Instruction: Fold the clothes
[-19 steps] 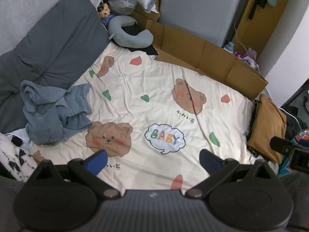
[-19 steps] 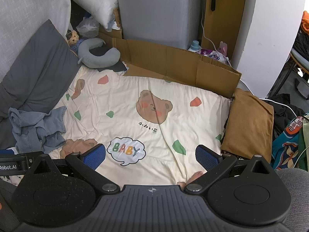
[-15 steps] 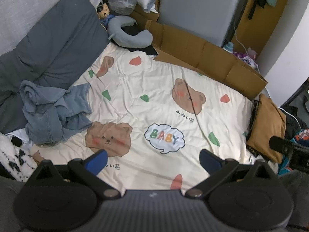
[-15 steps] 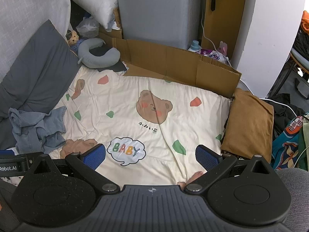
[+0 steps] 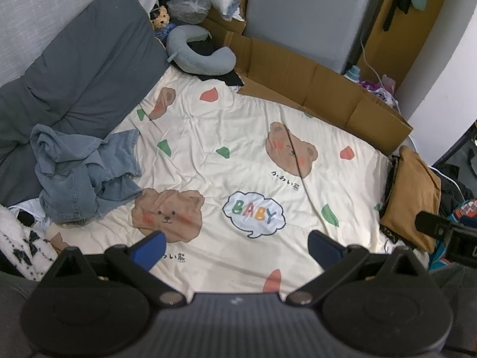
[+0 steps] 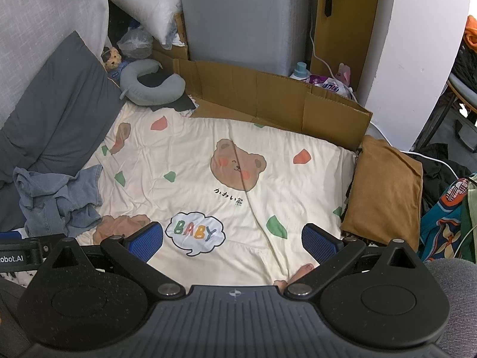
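A crumpled blue denim garment [image 5: 83, 176] [image 6: 56, 200] lies at the left edge of a cream bedsheet [image 5: 244, 161] [image 6: 226, 179] printed with bears. A folded tan garment [image 5: 413, 197] [image 6: 384, 188] rests at the sheet's right edge. My left gripper [image 5: 235, 247] hovers open above the near edge of the sheet, nothing between its blue pads. My right gripper [image 6: 232, 240] is also open and empty, hanging over the "BABY" print. Both are well apart from the denim garment.
A dark grey cushion [image 5: 74, 68] lines the left side. A grey neck pillow [image 5: 199, 56] and a flattened cardboard wall [image 5: 316, 80] bound the far edge. A fuzzy black-and-white item [image 5: 21, 244] lies near left. Toes [image 6: 301, 271] show near the right gripper. More clothes [image 6: 447, 217] pile at the right.
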`<state>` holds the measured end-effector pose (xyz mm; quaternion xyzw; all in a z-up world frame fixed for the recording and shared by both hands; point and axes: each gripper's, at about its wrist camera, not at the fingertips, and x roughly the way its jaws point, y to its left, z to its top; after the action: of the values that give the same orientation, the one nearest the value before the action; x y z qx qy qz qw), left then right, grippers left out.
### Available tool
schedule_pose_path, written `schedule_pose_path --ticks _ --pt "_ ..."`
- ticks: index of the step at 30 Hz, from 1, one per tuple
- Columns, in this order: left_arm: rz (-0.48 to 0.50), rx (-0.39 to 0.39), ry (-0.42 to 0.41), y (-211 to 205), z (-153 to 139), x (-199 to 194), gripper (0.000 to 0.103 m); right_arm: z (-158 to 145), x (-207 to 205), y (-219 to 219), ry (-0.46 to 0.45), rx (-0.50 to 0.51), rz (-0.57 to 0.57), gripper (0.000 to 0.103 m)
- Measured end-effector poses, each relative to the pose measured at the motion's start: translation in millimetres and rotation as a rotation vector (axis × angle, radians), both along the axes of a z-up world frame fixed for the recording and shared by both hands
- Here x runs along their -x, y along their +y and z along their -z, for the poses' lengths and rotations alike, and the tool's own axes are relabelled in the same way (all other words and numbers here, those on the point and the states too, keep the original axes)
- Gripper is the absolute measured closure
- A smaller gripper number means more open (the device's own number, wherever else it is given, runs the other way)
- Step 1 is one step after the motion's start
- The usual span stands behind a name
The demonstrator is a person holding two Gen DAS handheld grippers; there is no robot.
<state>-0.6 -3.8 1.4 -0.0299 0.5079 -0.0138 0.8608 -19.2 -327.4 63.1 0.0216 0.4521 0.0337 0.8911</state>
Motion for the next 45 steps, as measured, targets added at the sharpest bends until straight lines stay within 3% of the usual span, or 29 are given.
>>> schedule_pose_path --ticks 45 --pt "0.0 -0.005 -0.005 6.5 -9.1 -9.0 0.001 -2.0 -3.5 6.7 0.0 0.013 -0.007 0.001"
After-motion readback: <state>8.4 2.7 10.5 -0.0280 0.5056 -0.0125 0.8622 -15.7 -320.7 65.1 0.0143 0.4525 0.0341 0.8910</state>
